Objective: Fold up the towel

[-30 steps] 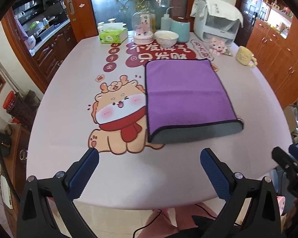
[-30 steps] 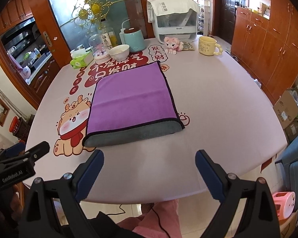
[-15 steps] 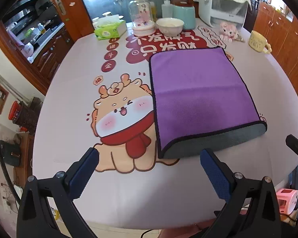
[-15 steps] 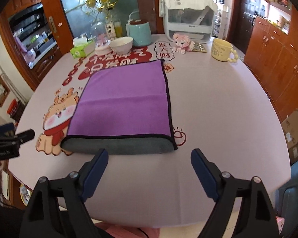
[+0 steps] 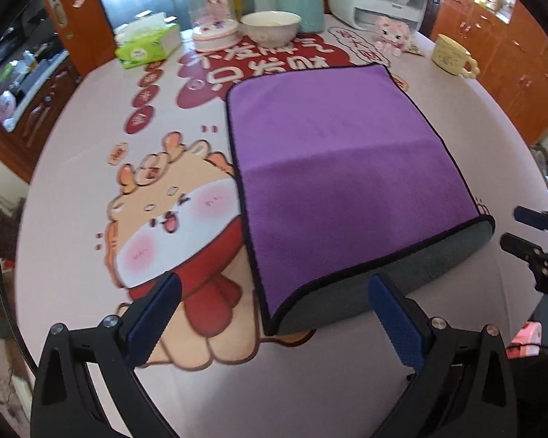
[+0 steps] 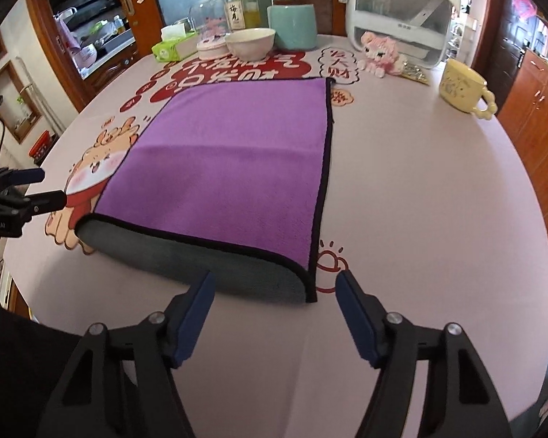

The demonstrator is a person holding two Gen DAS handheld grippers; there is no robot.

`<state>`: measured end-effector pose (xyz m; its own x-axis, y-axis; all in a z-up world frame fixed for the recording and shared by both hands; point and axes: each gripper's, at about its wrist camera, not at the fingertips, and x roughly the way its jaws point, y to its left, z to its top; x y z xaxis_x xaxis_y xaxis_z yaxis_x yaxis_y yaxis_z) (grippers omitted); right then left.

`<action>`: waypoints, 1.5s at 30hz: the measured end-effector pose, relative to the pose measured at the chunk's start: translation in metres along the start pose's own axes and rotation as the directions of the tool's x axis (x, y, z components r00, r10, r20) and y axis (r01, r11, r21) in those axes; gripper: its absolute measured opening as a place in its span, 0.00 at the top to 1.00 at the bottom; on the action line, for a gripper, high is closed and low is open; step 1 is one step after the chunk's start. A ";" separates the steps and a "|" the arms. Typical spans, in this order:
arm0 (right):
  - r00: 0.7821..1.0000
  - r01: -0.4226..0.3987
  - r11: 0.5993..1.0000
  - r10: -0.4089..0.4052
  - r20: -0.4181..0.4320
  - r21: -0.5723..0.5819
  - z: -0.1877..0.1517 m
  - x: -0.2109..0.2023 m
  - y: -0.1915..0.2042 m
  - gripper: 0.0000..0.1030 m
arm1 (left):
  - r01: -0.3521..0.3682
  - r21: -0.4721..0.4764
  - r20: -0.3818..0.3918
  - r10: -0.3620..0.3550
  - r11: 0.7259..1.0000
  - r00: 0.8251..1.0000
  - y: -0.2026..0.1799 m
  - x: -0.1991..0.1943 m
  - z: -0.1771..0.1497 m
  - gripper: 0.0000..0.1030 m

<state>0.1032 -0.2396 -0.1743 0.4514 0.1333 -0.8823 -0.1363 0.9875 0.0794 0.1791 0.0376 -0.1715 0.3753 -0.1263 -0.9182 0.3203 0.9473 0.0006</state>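
Right wrist view: both tongs (image 6: 274, 304) spread, just short of towel's (image 6: 230, 168) folded near edge.

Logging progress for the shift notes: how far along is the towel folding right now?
Done: the purple towel already lies folded once on the table, its rounded grey fold edge facing the tools. In hand: nothing yet; the left tool and right tool are both open, each lined up at a near corner of that fold, not touching it. Left: probably grasping both corners and folding again.
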 end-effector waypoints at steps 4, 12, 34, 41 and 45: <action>0.999 -0.032 0.999 0.032 -0.023 -0.005 -0.005 0.015 -0.010 0.40 | 0.098 0.003 -0.001 -0.098 0.995 0.995 0.003 0.010 -0.002 0.01; 0.996 -0.078 0.997 0.077 -0.046 -0.027 -0.011 0.032 -0.016 0.50 | 0.161 0.031 -0.035 -0.160 0.986 0.987 0.003 0.025 -0.004 0.09; 0.997 -0.070 0.996 0.067 -0.043 -0.057 -0.010 0.038 -0.017 0.73 | 0.253 -0.058 -0.110 -0.258 0.966 0.960 0.010 0.051 -0.011 0.67; 0.998 -0.052 0.997 0.050 -0.038 -0.064 -0.010 0.038 -0.018 0.81 | 0.225 -0.064 -0.118 -0.231 0.972 0.966 0.011 0.054 -0.014 0.86; 0.998 -0.050 0.997 0.048 -0.035 -0.064 -0.010 0.038 -0.019 0.85 | 0.224 -0.063 -0.106 -0.230 0.972 0.967 0.011 0.054 -0.015 0.91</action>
<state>0.1144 -0.2540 -0.2133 0.4128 0.1775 -0.8934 -0.2152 0.9721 0.0937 0.1897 0.0461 -0.2274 0.1975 -0.3089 -0.9304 0.3405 0.9116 -0.2303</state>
